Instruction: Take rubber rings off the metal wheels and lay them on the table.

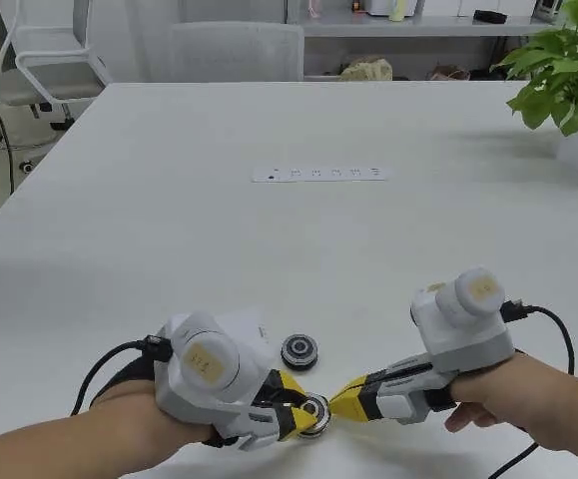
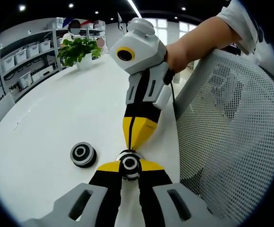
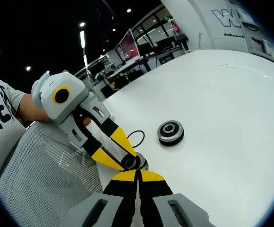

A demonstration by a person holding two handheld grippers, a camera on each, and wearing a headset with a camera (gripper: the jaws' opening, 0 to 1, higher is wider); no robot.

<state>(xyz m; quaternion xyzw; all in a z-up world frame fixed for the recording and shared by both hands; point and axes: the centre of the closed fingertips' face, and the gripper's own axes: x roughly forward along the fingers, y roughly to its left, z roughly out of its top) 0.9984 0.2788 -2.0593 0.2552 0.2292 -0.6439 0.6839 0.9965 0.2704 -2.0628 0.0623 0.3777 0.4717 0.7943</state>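
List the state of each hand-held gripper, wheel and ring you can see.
Left hand-held gripper: shut on held wheel.
Right hand-held gripper: shut, tips at held wheel.
Held wheel: clamped.
Second wheel: flat on table, ungripped.
Loose ring: flat on table.

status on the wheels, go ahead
Left gripper shut on metal wheel. Right gripper shut, tip at that wheel. Second wheel on table, ring on. Thin black loop lies by left gripper; nothing blocking.
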